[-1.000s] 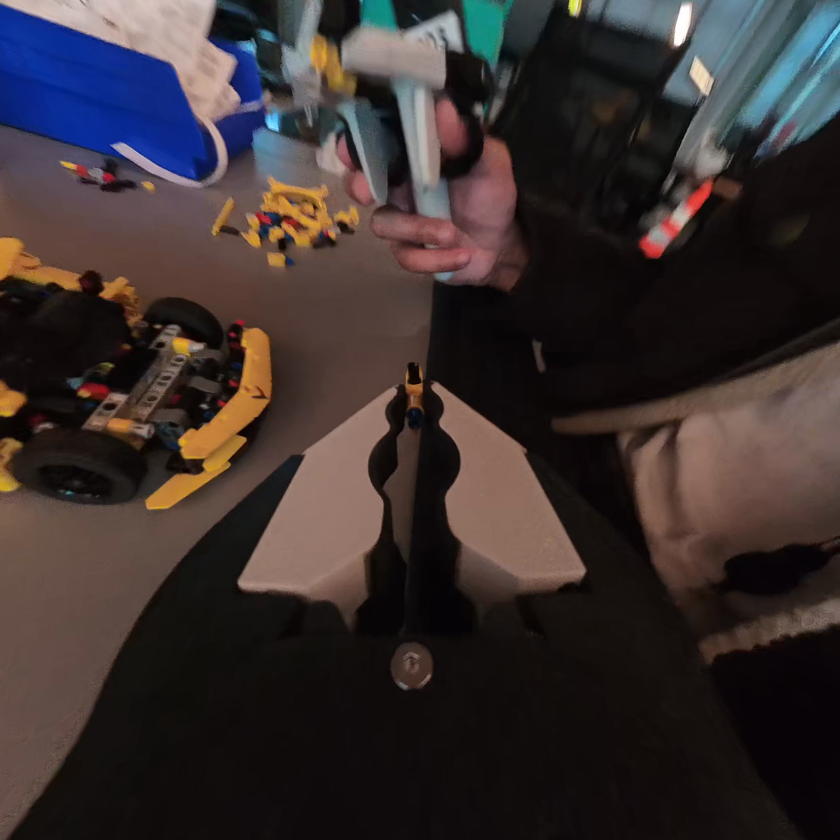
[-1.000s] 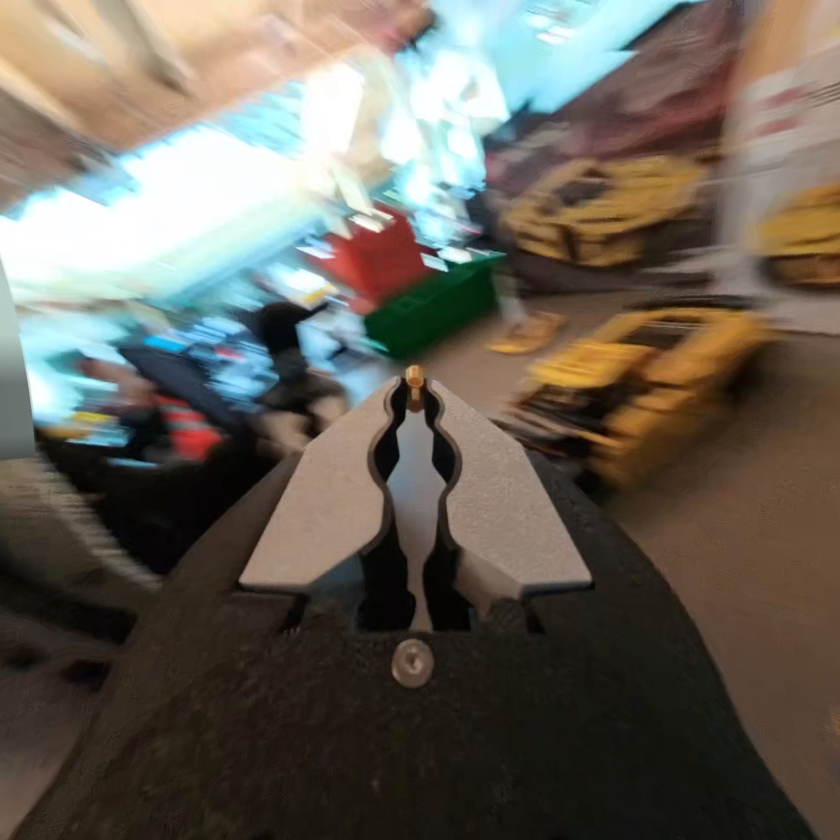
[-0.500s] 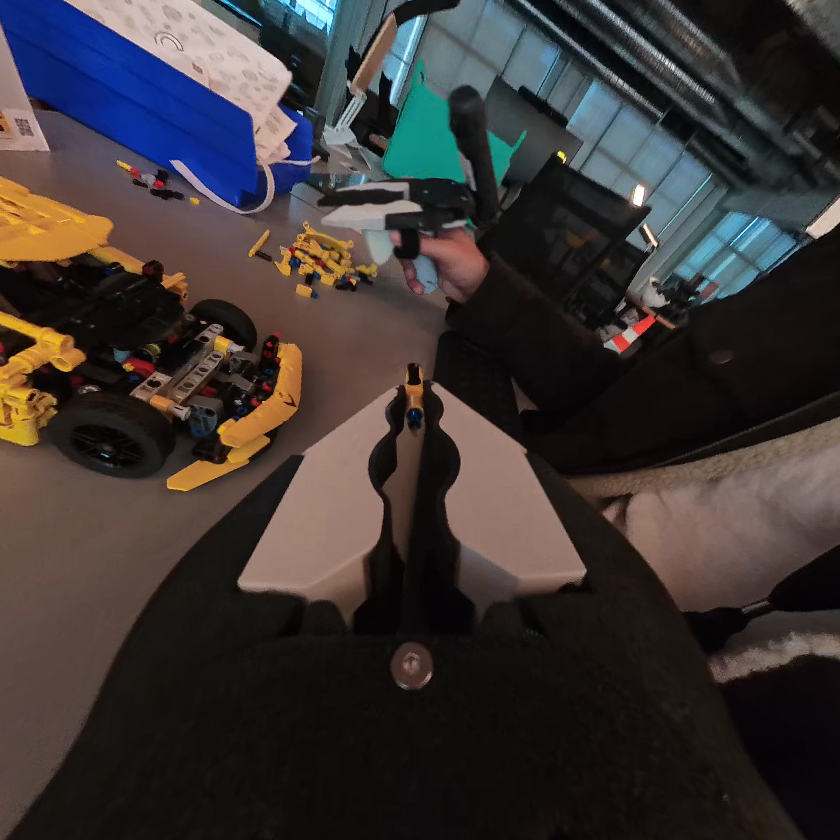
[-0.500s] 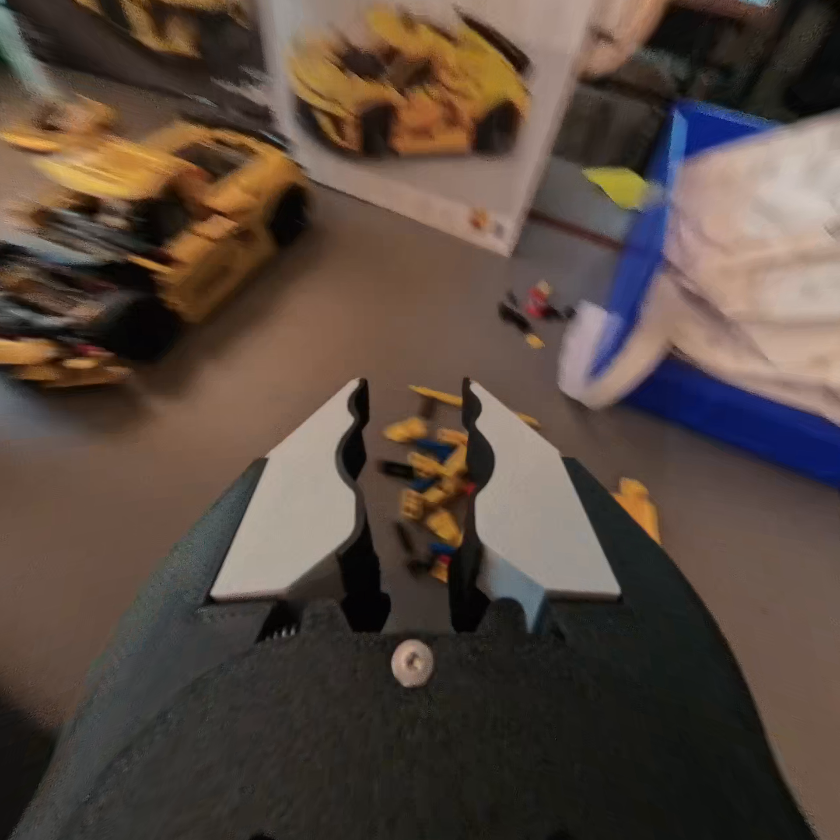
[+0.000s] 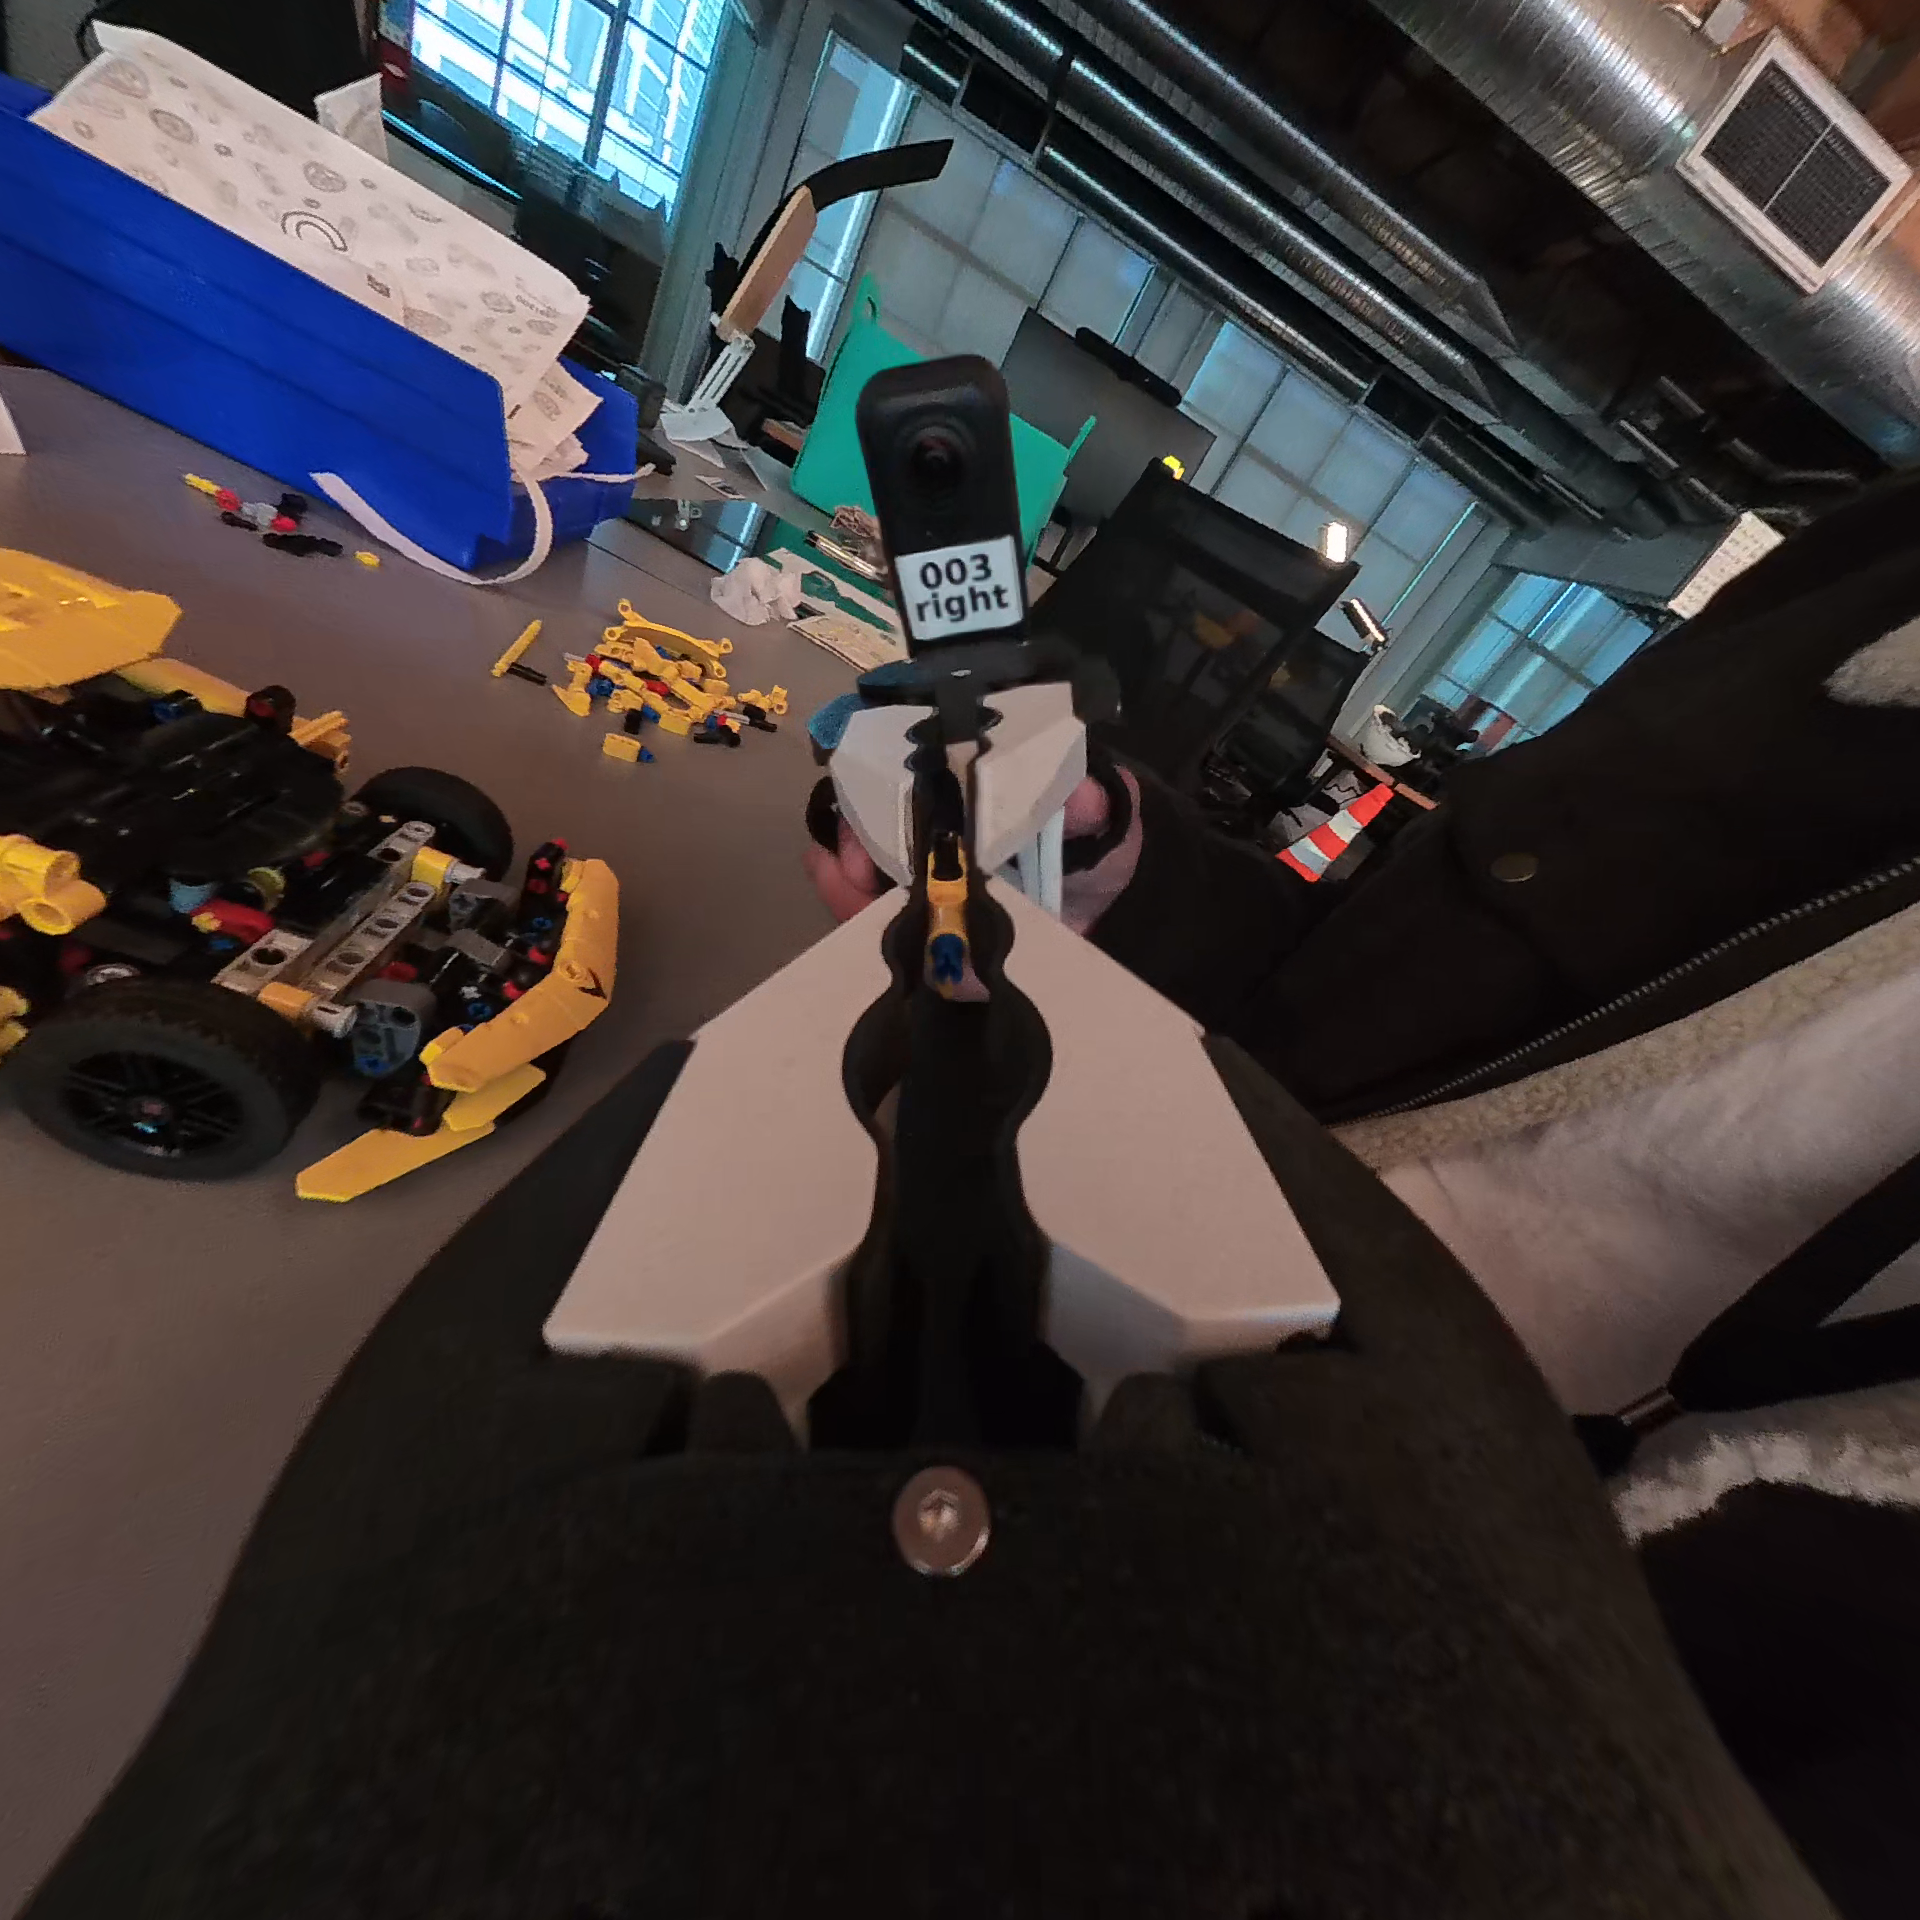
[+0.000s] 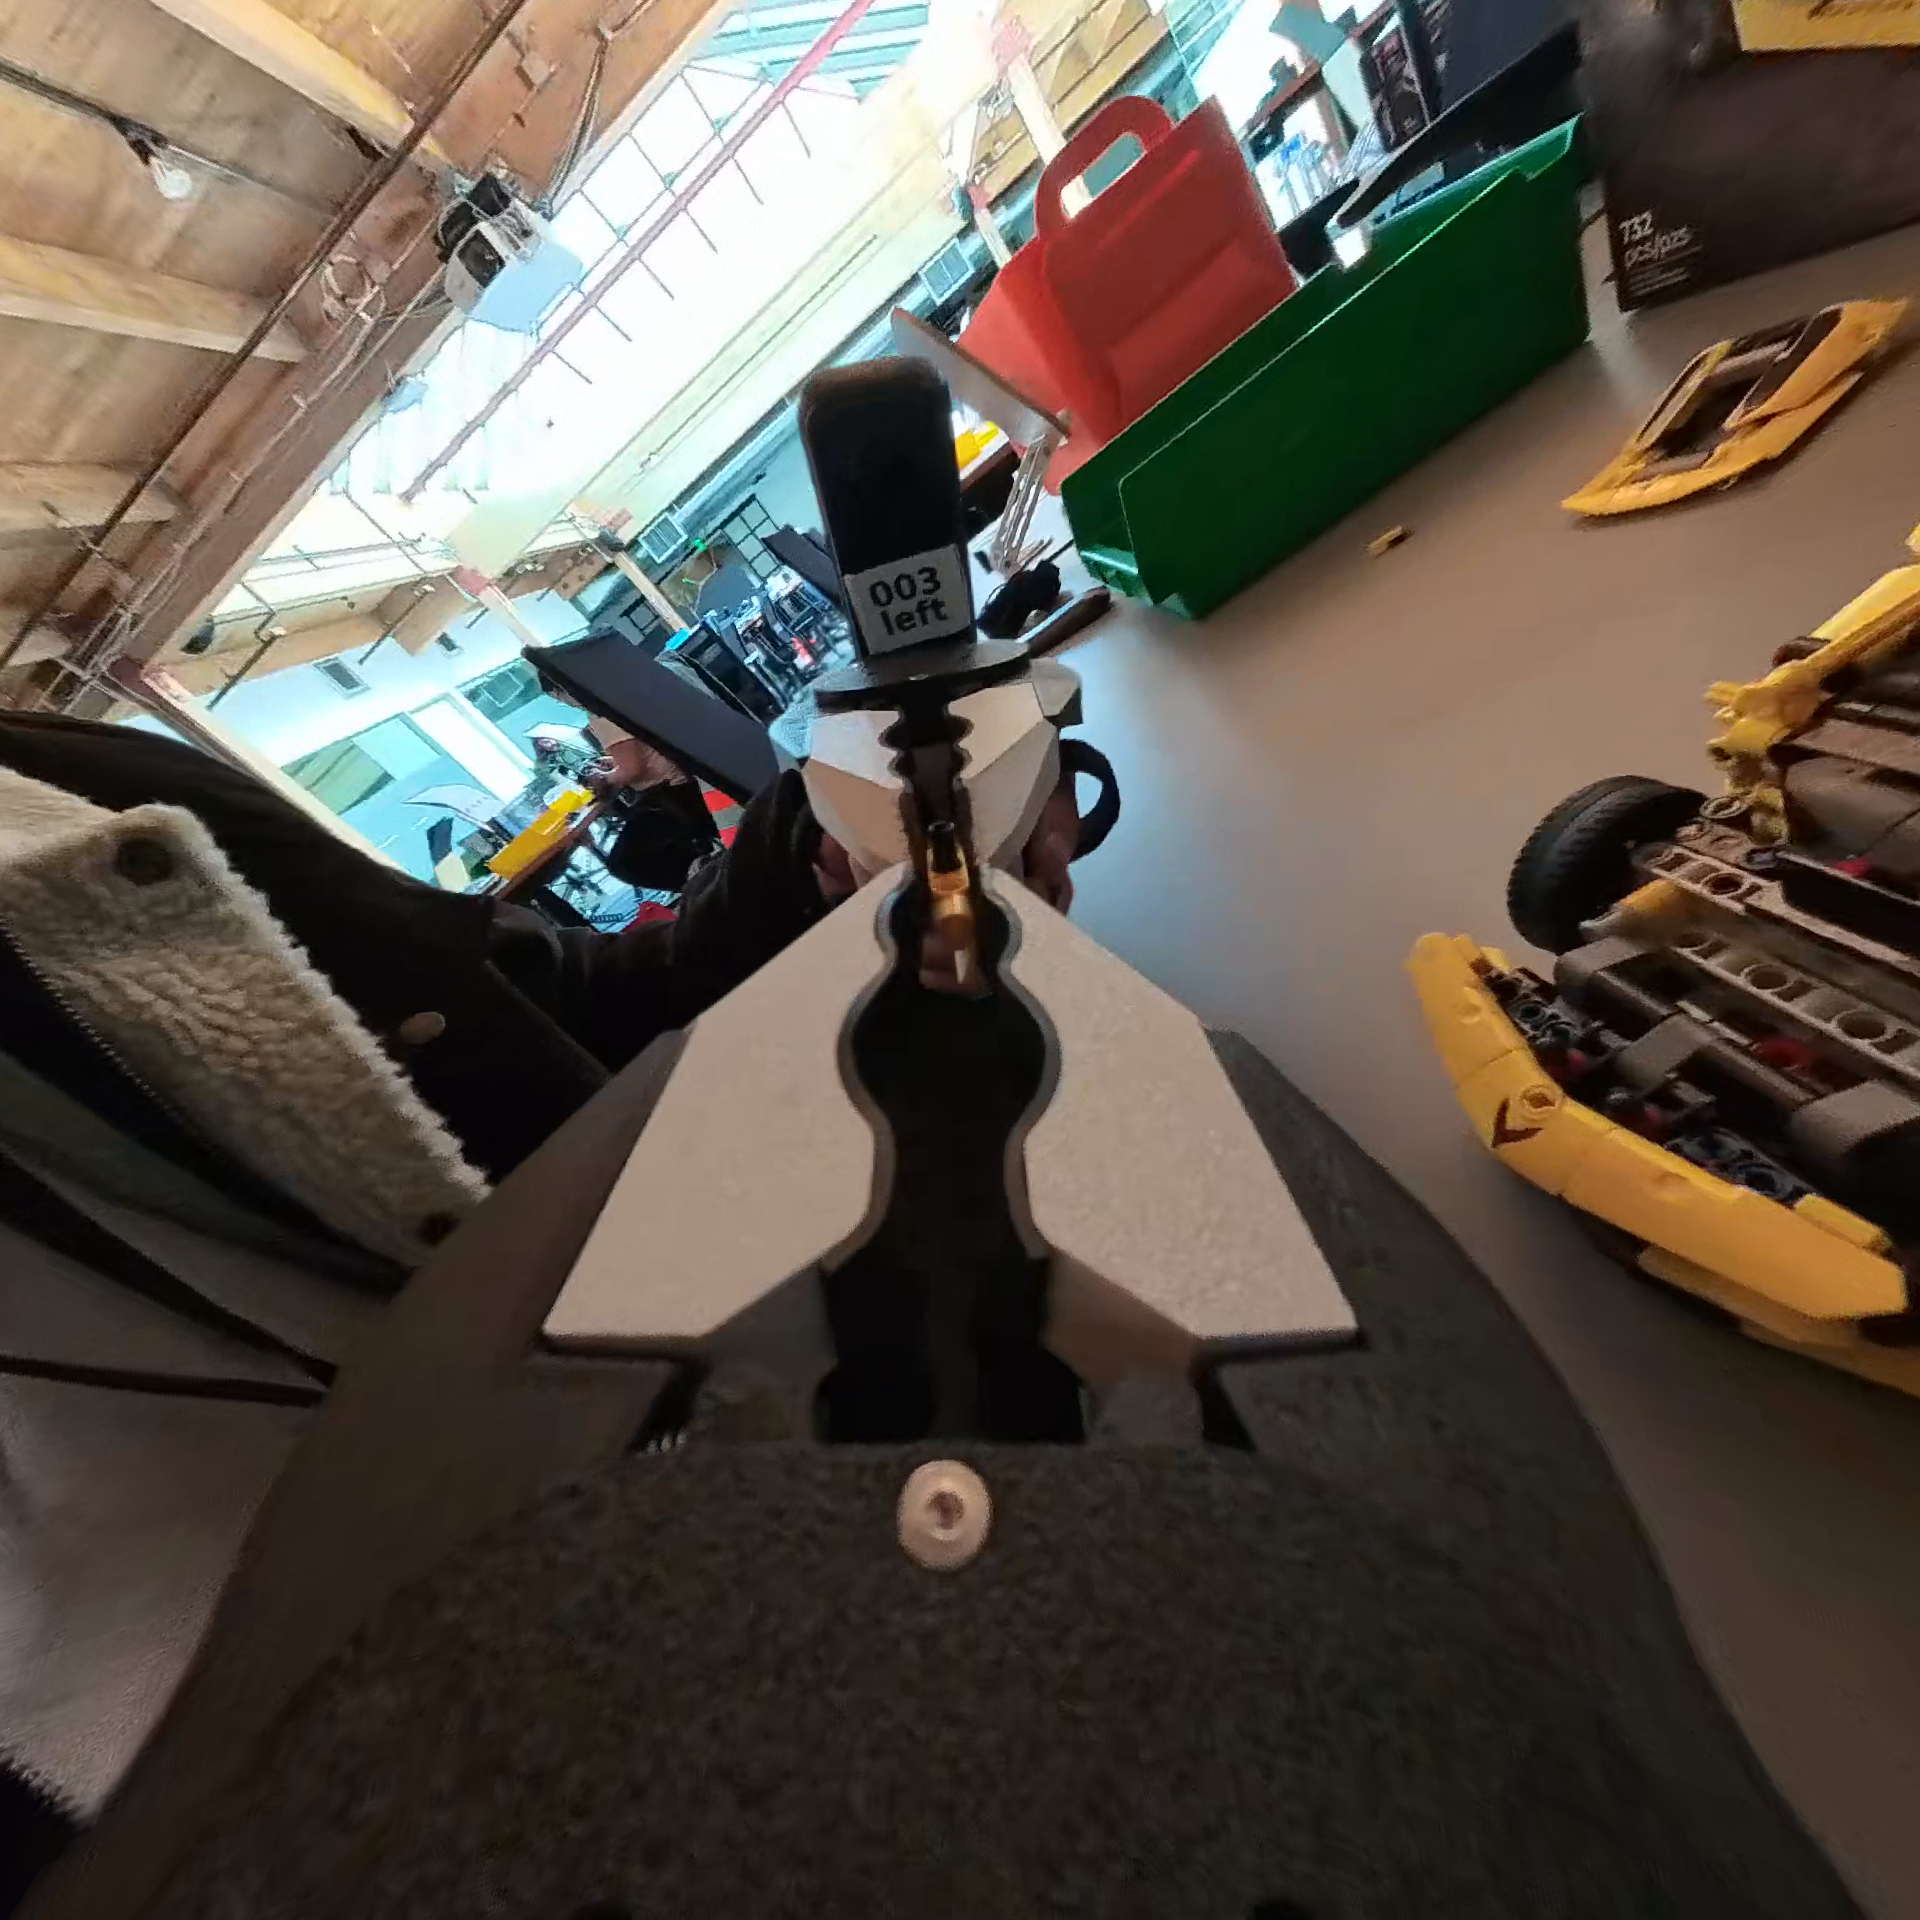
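Note:
My left gripper [image 5: 943, 906] is shut on a small yellow piece with a blue pin [image 5: 943, 925], held in the air above the grey table [image 5: 208, 1351]. My right gripper [image 6: 948, 899] is shut on a small yellow piece with a tan pin [image 6: 954, 925]. The two grippers point at each other, tip to tip. The right gripper also shows in the left wrist view [image 5: 948, 790], and the left gripper in the right wrist view [image 6: 935, 800]. I cannot tell whether the two small pieces touch. A part-built yellow and black toy car [image 5: 343, 935] stands on the table to the side.
A pile of loose yellow, blue and black pieces [image 5: 665, 691] lies beyond the car, near a blue bin [image 5: 260, 343]. A green bin [image 6: 1351, 416], a red bag [image 6: 1132, 270], a yellow car body panel [image 6: 1756, 405] and the person's dark jacket [image 5: 1558, 831] are close. The grippers are tip to tip, or close to it.
Half a second ago my right gripper was open above the loose pile. Now it is shut on a small piece and faces the left gripper. The left gripper kept its piece.

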Motion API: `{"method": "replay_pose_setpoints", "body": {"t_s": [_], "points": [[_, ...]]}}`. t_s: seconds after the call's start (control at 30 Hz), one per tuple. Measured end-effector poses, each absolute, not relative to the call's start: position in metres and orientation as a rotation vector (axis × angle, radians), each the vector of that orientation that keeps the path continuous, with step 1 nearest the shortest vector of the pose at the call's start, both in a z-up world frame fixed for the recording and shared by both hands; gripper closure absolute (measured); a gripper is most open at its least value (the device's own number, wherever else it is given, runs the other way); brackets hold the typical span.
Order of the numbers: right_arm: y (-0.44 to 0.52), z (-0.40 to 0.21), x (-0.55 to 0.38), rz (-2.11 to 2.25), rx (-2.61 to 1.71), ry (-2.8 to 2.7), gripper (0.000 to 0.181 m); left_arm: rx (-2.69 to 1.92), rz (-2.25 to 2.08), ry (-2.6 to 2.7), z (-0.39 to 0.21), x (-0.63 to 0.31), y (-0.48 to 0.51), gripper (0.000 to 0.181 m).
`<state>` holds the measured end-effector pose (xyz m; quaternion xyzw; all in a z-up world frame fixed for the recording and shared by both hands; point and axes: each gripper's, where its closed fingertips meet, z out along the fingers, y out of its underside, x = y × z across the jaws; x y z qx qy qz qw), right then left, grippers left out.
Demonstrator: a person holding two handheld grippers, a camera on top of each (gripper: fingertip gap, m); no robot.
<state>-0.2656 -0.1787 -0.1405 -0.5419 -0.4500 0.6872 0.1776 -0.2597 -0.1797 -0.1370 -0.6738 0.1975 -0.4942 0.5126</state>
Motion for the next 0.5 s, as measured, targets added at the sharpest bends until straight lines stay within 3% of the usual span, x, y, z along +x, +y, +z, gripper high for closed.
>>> {"method": "replay_pose_setpoints", "body": {"t_s": [0.5], "points": [[-0.184,-0.146,-0.268,1.891,-1.504,-1.352,0.178,-1.702,-1.182,0.552,-0.151,-0.247,-0.184,0.175]]}}
